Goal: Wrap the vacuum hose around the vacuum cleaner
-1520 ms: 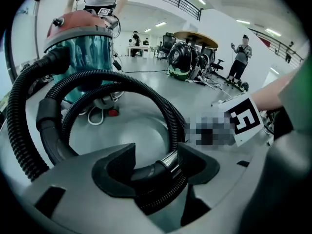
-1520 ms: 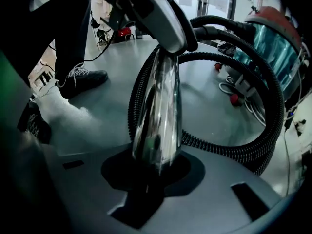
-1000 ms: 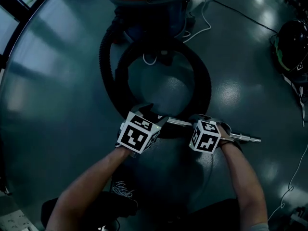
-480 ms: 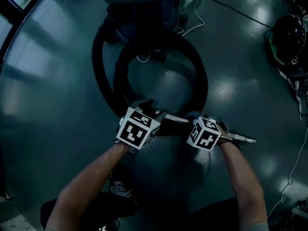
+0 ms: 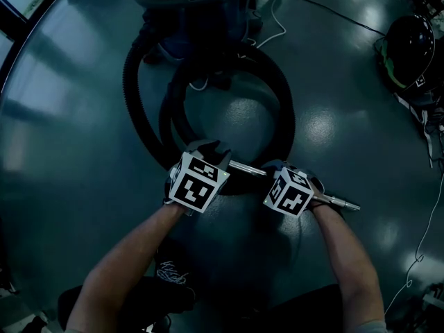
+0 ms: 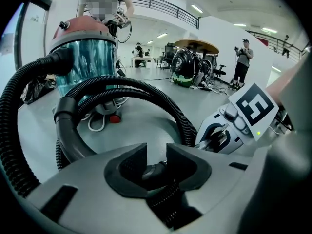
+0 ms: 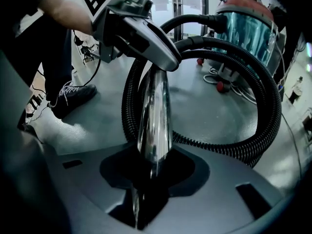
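The vacuum cleaner (image 5: 187, 5), red lid over a blue-green drum (image 6: 87, 57), stands at the far side of the floor. Its black ribbed hose (image 5: 288, 116) lies in loops in front of it. My left gripper (image 6: 156, 155) has just been closing; the hose's smooth end cuff (image 6: 155, 170) sits between its pads, gripped. In the head view its marker cube (image 5: 198, 182) is at the near end of the loop. A shiny metal wand (image 7: 155, 111) runs from there to the right (image 5: 340, 201). My right gripper (image 7: 152, 172) is shut on the wand, its jaws having eased slightly.
A white power cable (image 5: 277, 19) trails beside the vacuum. A round black and green machine (image 5: 409, 50) sits at the upper right, with thin cables (image 5: 423, 248) along the right edge. My shoe (image 5: 173, 279) is near the bottom. People stand far off (image 6: 242, 57).
In the head view the vacuum and hose loops have slid up and left. Both marker cubes drifted slightly left and kept their spacing along the wand.
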Demonstrator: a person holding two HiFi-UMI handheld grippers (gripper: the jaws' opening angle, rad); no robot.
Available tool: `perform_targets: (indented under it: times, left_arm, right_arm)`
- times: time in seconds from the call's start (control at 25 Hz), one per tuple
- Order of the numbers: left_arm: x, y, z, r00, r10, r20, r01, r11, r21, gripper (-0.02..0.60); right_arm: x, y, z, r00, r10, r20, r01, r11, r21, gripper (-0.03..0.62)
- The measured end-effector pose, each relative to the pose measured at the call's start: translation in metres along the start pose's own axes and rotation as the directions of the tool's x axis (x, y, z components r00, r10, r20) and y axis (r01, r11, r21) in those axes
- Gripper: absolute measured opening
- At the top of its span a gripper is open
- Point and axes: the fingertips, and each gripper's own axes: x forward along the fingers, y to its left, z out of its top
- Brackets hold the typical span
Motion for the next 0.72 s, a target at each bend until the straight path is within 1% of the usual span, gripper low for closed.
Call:
perform_targets:
  times: [0.12,0.36,0.44,0.48,0.52,0.72]
  left_arm:
    - [0.002,-0.001,-0.001,1.000,-0.004,-0.019,0.004,1.000,-0.006,0.132]
    - [0.009,-0.001,-0.009,0.998,-0.016,-0.057,0.013,0.999,-0.048,0.132]
    - [0.013,0.001,-0.016,0.996,-0.020,-0.082,0.015,0.998,-0.065,0.132]
    - [0.015,0.002,-0.019,0.996,-0.021,-0.091,0.015,0.998,-0.066,0.132]
    - [0.016,0.003,-0.022,0.995,-0.020,-0.097,0.014,0.998,-0.061,0.132]
    - [0.021,-0.005,-0.027,0.994,-0.018,-0.111,0.018,1.000,0.005,0.132]
  right_arm:
    - [-0.001,-0.001,0.000,1.000,-0.008,0.014,0.008,1.000,-0.001,0.127]
    - [-0.003,-0.002,0.000,0.999,-0.018,0.042,0.018,1.000,-0.004,0.146]
    - [-0.003,-0.001,-0.001,0.999,-0.003,0.046,0.003,1.000,0.004,0.165]
    - [-0.002,0.002,-0.002,0.999,0.011,0.046,-0.011,1.000,0.009,0.217]
    - [-0.002,0.004,-0.002,0.999,0.021,0.044,-0.021,1.000,0.012,0.261]
    - [-0.005,0.007,-0.005,0.999,0.028,0.035,-0.028,1.000,0.002,0.260]
